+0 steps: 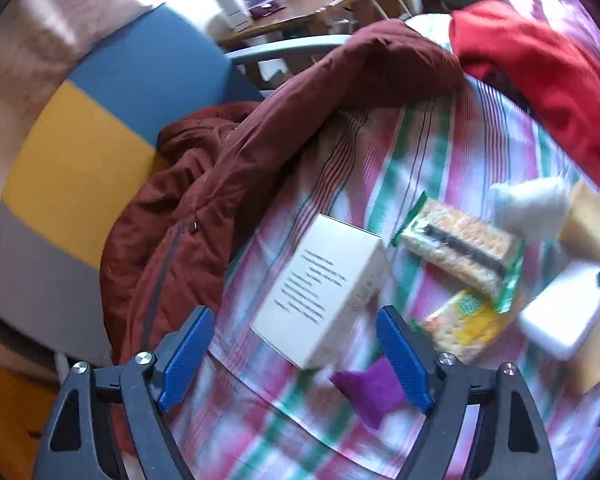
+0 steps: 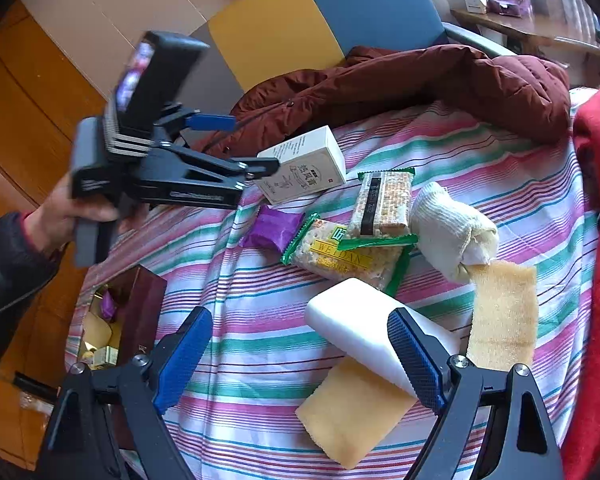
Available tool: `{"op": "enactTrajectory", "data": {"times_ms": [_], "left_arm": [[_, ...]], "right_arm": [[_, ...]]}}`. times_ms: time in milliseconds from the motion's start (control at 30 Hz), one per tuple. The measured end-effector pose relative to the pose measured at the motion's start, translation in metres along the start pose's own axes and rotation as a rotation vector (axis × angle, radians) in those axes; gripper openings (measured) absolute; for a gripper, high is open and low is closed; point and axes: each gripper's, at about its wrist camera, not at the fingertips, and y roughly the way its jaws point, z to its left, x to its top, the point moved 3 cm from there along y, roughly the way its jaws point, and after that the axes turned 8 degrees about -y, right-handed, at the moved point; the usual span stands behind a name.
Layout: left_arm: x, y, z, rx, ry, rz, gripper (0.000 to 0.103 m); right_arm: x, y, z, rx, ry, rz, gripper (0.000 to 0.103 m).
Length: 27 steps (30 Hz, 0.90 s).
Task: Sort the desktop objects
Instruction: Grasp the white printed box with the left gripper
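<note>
A white medicine box (image 1: 324, 292) (image 2: 304, 164) lies on the striped cloth (image 2: 260, 304). My left gripper (image 1: 296, 356) is open and empty, hovering over the box; it shows from the side in the right wrist view (image 2: 236, 148). Beside the box lie a purple packet (image 1: 370, 392) (image 2: 274, 228), two cracker packs (image 1: 460, 248) (image 2: 384, 204), (image 2: 340, 256), a rolled white sock (image 2: 452, 232), a white sponge (image 2: 364, 320) and two yellow sponges (image 2: 356, 412), (image 2: 504, 316). My right gripper (image 2: 300, 356) is open and empty, just above the white sponge.
A maroon jacket (image 2: 420, 80) lies along the far edge of the cloth. A red garment (image 2: 596, 240) lies at the right. A dark red box (image 2: 136, 312) with small items stands by the left edge. A blue, yellow and grey chair (image 1: 80, 152) stands behind.
</note>
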Motion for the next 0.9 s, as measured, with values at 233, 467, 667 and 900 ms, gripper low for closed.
{"op": "enactTrajectory", "data": {"times_ms": [233,467,667,900], "left_arm": [[0.014,0.032,0.008,-0.068,0.066,0.051,0.092],[0.009,0.056,0.002,-0.143,0.089,0.113,0.069],[0.006,0.06,-0.009,-0.149,0.059,0.102,0.061],[-0.003,0.025,0.001,-0.159,-0.133,0.077,0.051]], "right_arm": [[0.001,-0.005,-0.005,0.004,0.029,-0.019,0.09],[0.001,-0.004,-0.005,0.015,0.029,-0.016,0.09],[-0.001,-0.001,-0.006,0.003,0.025,-0.004,0.089],[-0.002,0.003,-0.001,-0.011,-0.014,0.012,0.082]]}}
